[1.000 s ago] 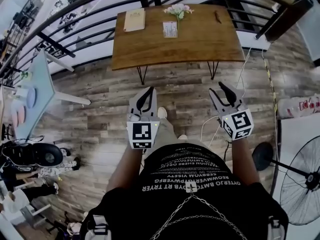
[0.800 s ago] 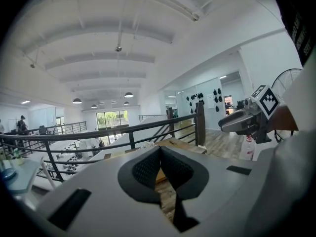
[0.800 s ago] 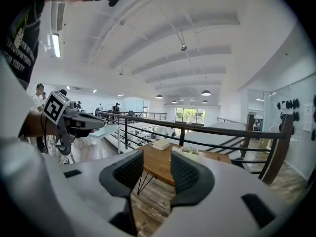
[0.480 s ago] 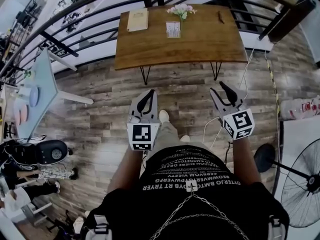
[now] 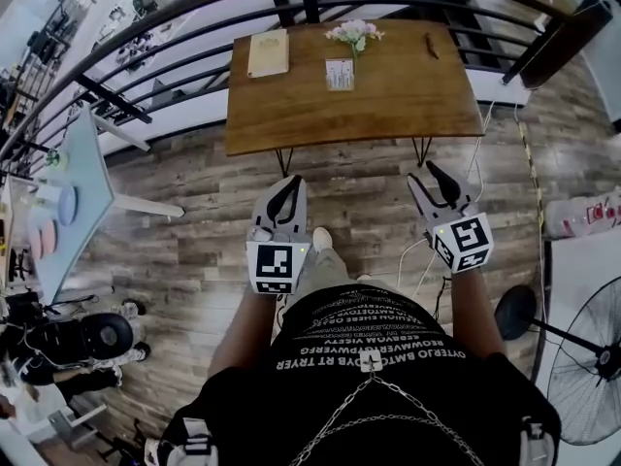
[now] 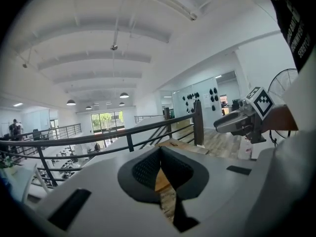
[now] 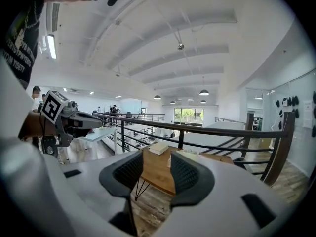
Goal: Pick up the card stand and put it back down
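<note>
White, upright card stand on wooden table; left tongs together, right tongs apart.

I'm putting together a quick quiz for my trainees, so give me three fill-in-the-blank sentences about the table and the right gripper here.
1. The card stand stands on the wooden ___.
2. Just beyond it, nearer the railing, is a small bunch of ___.
3. The fingers of the right gripper are ___, with nothing held between them.
Missing words: table; flowers; open.
</note>
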The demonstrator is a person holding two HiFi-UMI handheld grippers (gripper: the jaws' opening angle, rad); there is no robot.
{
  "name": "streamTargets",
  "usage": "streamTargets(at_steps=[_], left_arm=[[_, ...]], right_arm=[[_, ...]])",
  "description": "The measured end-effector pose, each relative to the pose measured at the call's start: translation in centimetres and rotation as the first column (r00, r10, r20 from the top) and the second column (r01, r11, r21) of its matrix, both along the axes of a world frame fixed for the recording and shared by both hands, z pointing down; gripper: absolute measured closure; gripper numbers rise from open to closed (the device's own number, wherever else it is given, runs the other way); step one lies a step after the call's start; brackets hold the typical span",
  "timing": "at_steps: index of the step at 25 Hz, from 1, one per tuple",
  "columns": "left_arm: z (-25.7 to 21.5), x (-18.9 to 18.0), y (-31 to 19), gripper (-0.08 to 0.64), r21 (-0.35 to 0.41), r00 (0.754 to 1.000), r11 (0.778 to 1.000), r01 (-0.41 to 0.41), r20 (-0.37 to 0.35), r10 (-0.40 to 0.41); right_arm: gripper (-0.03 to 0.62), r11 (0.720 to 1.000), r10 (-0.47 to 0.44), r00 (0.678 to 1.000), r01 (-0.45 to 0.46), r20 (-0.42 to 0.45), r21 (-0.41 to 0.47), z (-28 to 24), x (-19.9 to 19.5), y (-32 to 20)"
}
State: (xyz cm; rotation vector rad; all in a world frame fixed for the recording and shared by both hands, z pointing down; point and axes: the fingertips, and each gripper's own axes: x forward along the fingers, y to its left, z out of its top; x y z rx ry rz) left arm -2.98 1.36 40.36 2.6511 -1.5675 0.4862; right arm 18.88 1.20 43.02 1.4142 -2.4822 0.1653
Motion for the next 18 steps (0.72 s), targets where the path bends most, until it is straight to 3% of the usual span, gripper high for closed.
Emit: streamTargets(at_steps=[18], left_arm=[[-0.3, -5.0, -13.0, 0.532, -0.01, 0.998, 0.998, -0.056, -0.029, 0.055]], right_arm=[[0.416, 0.999, 0.052, 0.998, -0.052, -0.042, 0.005, -1.6, -4.8, -11.4]])
